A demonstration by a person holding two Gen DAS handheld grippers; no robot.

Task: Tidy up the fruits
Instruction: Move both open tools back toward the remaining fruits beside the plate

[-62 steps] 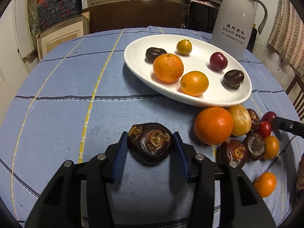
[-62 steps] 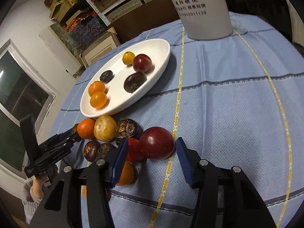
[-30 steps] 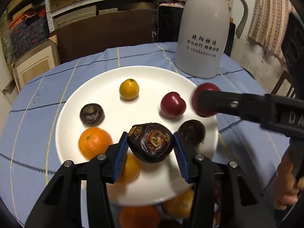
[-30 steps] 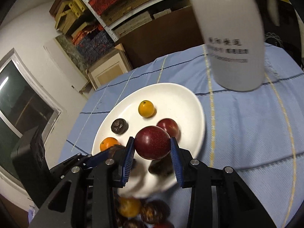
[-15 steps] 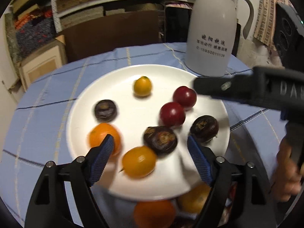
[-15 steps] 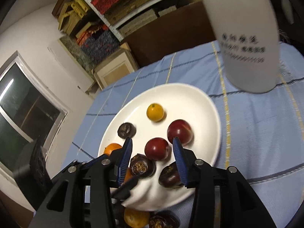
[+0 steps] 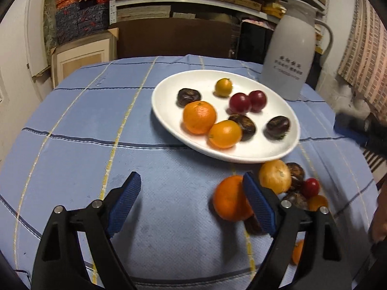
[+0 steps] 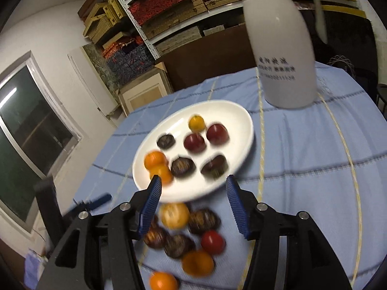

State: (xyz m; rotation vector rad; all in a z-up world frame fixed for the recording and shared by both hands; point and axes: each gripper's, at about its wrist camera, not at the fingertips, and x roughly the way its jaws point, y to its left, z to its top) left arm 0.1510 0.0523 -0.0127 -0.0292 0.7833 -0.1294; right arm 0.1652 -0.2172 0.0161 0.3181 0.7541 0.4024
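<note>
Both tongs, left (image 7: 191, 199) and right (image 8: 193, 205), gape empty. Drop the left straight around the orange (image 7: 231, 201) by its right finger; avoid nudging neighbours toward the plate (image 7: 169, 118).

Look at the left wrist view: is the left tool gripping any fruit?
No, the left tool is open and empty above the blue checked tablecloth.

White thermos jug (image 7: 289, 55) with printed lettering, upright on the blue checked tablecloth (image 7: 96, 125); behind the surface, shelves (image 8: 169, 12) stacked with boxes; window (image 8: 24, 130) at left.
</note>
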